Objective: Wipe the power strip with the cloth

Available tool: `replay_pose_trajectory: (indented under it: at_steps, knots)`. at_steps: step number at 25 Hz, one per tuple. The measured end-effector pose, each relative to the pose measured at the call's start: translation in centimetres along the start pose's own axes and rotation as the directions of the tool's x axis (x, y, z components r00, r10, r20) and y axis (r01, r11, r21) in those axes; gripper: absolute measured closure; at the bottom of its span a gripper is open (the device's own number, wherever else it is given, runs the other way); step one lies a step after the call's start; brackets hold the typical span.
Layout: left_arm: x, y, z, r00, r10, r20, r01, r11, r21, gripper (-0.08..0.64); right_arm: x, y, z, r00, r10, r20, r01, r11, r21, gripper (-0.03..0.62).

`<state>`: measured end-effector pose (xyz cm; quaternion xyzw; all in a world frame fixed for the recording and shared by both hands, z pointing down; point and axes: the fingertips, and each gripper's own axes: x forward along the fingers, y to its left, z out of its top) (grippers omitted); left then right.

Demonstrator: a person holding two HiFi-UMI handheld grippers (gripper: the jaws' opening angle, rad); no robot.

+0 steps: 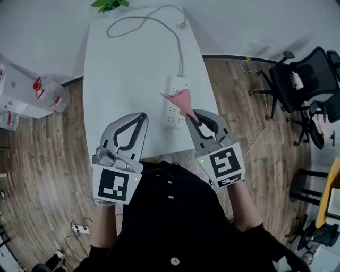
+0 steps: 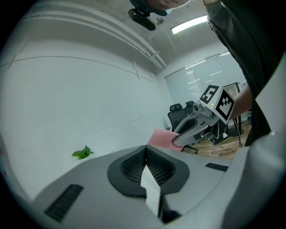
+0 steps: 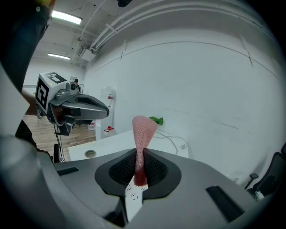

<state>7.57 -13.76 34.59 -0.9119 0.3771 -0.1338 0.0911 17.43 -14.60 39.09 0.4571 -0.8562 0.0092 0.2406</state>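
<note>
A white power strip (image 1: 176, 100) lies lengthwise on the white table (image 1: 127, 79), its cable (image 1: 154, 21) looping toward the far end. My right gripper (image 1: 195, 117) is shut on a pink cloth (image 1: 181, 101), which sticks out past the jaws over the strip's near right side. In the right gripper view the cloth (image 3: 142, 134) rises pinched between the jaws. My left gripper (image 1: 142, 116) is shut with nothing in it, held near the table's front edge, left of the strip. From the left gripper view I see the right gripper (image 2: 178, 139) and the cloth (image 2: 160, 138).
A green plant (image 1: 110, 5) stands at the table's far end. Black office chairs (image 1: 305, 79) stand on the wooden floor to the right. White boxes and a clear container (image 1: 50, 94) sit left of the table. Another small power strip (image 1: 81, 230) lies on the floor.
</note>
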Motion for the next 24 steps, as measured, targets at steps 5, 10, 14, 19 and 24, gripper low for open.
replay_pose_trajectory:
  at_steps: [5,10,14,19,24]
  knots:
    - [0.0,0.2,-0.1,1.000,0.004,-0.004,-0.004,1.000,0.002,0.546,0.2,0.0,-0.1,1.000,-0.001,0.005,0.001,1.000,0.002,0.532]
    - [0.1,0.1,-0.2,1.000,0.008,-0.005,-0.008,1.000,0.004,0.546,0.3,0.0,-0.3,1.000,0.003,0.004,-0.003,1.000,0.006,0.532]
    - [0.1,0.4,-0.4,1.000,0.012,-0.007,-0.012,1.000,-0.001,0.546,0.6,0.1,-0.3,1.000,0.006,0.002,-0.007,1.000,0.006,0.532]
    - [0.1,0.5,-0.4,1.000,0.015,-0.009,-0.015,1.000,0.005,0.546,0.6,0.0,-0.5,1.000,0.006,-0.006,-0.006,1.000,0.006,0.532]
    - [-0.4,0.6,-1.2,1.000,0.009,-0.019,-0.009,1.000,-0.001,0.546,1.0,0.6,-0.8,1.000,0.003,-0.014,-0.003,1.000,0.010,0.532]
